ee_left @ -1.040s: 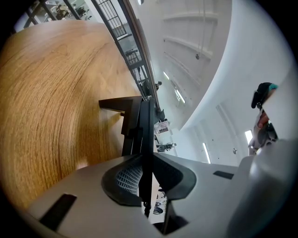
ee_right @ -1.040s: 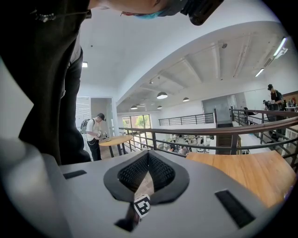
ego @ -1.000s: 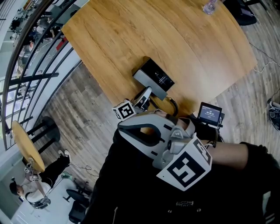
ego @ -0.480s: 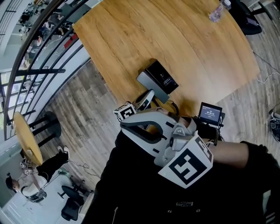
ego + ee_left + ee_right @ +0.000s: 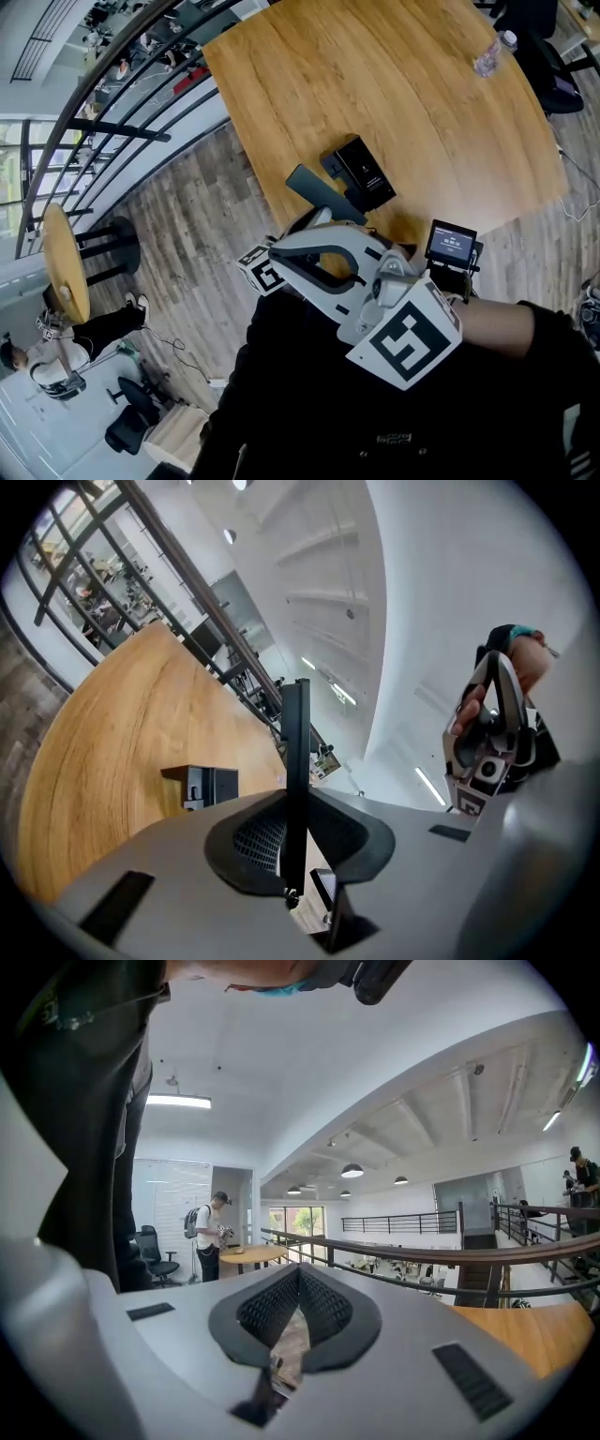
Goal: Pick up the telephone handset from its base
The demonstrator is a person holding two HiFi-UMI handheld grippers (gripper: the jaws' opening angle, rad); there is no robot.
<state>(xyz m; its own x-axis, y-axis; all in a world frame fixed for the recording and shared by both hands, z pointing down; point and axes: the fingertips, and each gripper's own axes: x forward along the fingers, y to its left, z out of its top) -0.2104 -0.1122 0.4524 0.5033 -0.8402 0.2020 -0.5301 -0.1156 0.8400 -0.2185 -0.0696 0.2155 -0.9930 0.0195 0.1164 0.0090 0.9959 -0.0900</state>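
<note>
Bright, even daylight indoors; ceiling lamps [image 5: 352, 1171] lit, window [image 5: 295, 1221] slightly blown out. Soft sheen on table [image 5: 375, 75], shadows faint. Dark handset [image 5: 296, 752] silhouetted against white wall [image 5: 441, 592]. Strong fisheye bending at edges (black corners in both gripper views).

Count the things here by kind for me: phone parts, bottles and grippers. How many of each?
base: 1
handset: 1
bottle: 1
grippers: 2 (left gripper shut on the handset, right gripper shut and empty)
total: 5
</note>
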